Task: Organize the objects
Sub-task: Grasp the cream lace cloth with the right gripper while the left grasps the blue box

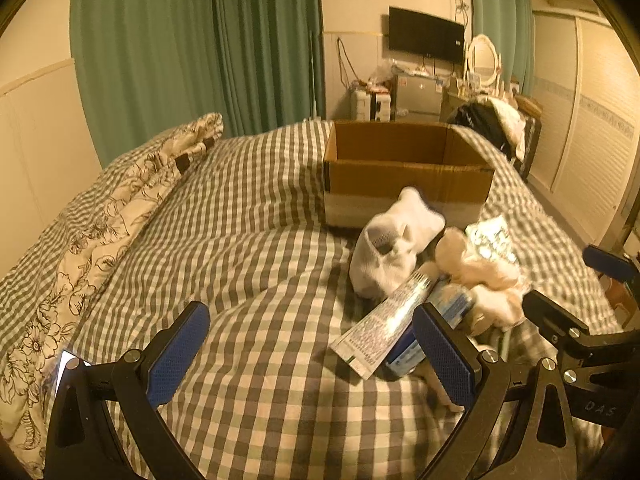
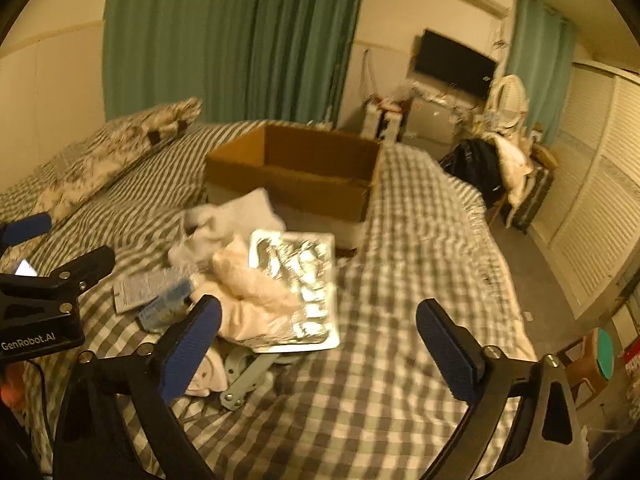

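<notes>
Cardboard box [image 1: 404, 184] sits mid-bed [image 1: 248, 248], pile just before it: foil pack [image 2: 296, 280], sock [image 1: 384, 252], tube [image 1: 384, 328]. Left gripper [image 1: 316, 356] & right gripper [image 2: 320, 344] both wide open, empty. Risk: soft bedding gives way, flat foil slips the pads.

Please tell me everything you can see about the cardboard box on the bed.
The box is brown corrugated cardboard, open at the top, with a pale band along its lower front. It stands upright on the checked bed cover, beyond the pile of items. What shows of its inside looks empty; the bottom is hidden. A white sock lies against its front. Neither claw touches it.
</notes>
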The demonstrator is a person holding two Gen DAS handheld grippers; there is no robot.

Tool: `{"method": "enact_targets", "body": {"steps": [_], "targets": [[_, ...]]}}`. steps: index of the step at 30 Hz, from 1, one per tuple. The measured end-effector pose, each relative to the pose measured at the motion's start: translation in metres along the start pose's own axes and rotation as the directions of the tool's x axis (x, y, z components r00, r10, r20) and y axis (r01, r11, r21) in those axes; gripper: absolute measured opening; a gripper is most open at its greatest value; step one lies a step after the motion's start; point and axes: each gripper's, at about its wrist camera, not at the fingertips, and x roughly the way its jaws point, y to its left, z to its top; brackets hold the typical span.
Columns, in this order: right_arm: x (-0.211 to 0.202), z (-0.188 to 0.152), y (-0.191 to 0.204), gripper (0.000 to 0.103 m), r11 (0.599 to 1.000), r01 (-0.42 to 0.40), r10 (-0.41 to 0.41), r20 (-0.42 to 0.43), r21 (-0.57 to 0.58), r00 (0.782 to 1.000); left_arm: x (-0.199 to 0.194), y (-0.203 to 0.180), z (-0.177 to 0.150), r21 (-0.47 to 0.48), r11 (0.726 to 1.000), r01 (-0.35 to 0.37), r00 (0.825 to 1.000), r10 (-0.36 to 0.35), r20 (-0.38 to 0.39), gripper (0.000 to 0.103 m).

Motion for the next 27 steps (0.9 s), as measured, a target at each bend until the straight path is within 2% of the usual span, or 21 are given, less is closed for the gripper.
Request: {"method": "enact_targets", "body": {"steps": [6, 8, 11, 12, 14, 20, 27], "targets": [[0.036, 0.004, 0.013, 0.078, 0.993, -0.113, 0.11, -0.067, -0.035, 0.992, 0.019, 0.003, -0.009, 0.013, 1.0, -0.009, 0.999, 0.009, -0.052, 0.103], [0.048, 0.003, 0.016, 0.057, 0.988, -0.152, 0.148, -0.096, -0.036, 0.984, 0.022, 0.003, -0.009, 0.014, 1.0, -0.012, 0.998, 0.013, -0.062, 0.103], [0.054, 0.004, 0.018, 0.035, 0.982, -0.183, 0.178, -0.099, -0.041, 0.979, 0.021, 0.002, -0.01, 0.009, 1.0, -0.004, 0.998, 0.004, -0.06, 0.103], [0.052, 0.004, 0.018, 0.031, 0.981, -0.19, 0.186, -0.091, -0.043, 0.978, 0.019, 0.0, -0.009, 0.008, 1.0, 0.01, 0.998, -0.01, -0.054, 0.103], [0.044, 0.006, 0.016, 0.016, 0.978, -0.206, 0.203, -0.059, -0.038, 0.977, 0.012, -0.007, -0.008, 0.018, 0.999, 0.045, 0.998, -0.044, -0.041, 0.103], [0.01, 0.016, -0.001, 0.014, 0.985, -0.169, 0.169, 0.039, -0.024, 0.985, -0.002, -0.038, -0.005, 0.097, 0.988, 0.116, 0.993, -0.115, -0.013, 0.102], [-0.013, 0.017, -0.028, 0.014, 0.989, -0.148, 0.146, 0.073, 0.022, 0.987, 0.009, -0.069, -0.005, 0.145, 0.972, 0.185, 0.982, -0.179, -0.054, 0.086]]}}
